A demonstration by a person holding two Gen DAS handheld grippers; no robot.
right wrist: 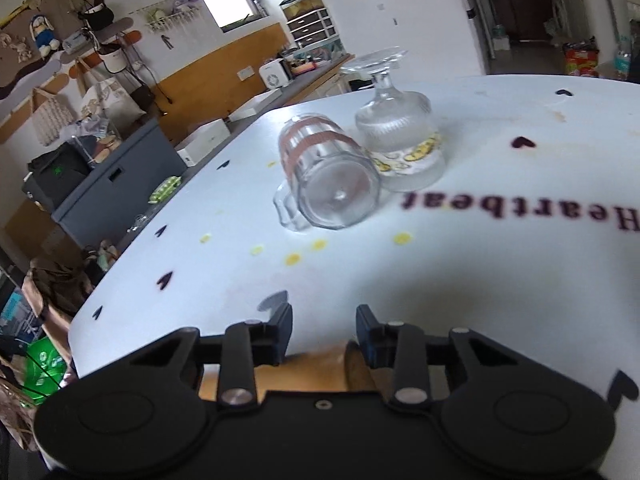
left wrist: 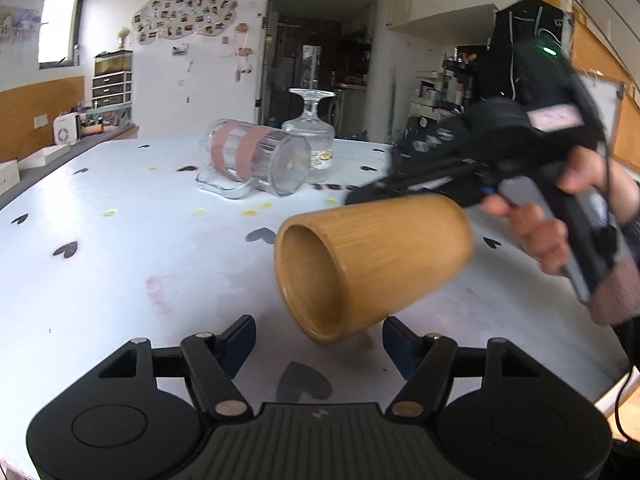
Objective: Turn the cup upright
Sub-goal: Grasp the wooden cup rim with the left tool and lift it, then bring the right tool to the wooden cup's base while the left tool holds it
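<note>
1. Big room: white far wall with a cloud-shaped photo board (left wrist: pixel 182 14), bright window (left wrist: pixel 58 26) at the left, dark doorway (left wrist: pixel 316 60) further right, wood panelling low along the left wall.
2. White table (left wrist: pixel 120 248) across the whole foreground, dotted with dark hearts and yellow spots; "Heartbeat" lettering (right wrist: pixel 520 210) printed at the right in the right wrist view.
3. Right gripper (left wrist: pixel 372 194) reaching in from the right, gripped by a bare hand (left wrist: pixel 544 236); jaws closed onto the wooden cup's base end.
4. Wooden cup (left wrist: pixel 372 256) tilted, mouth turned left and toward the near edge, lower rim close to the table; touching or just above, cannot tell.
5. Left gripper (left wrist: pixel 319 346) low at the near edge, jaws spread wide, holding nothing, cup's rim just beyond the fingertips.
6. Glass mug (left wrist: pixel 260 160) far centre, lying on its side, handle down on the table.
7. Stemmed glass (left wrist: pixel 312 136) upside down, right beside the mug.
</note>
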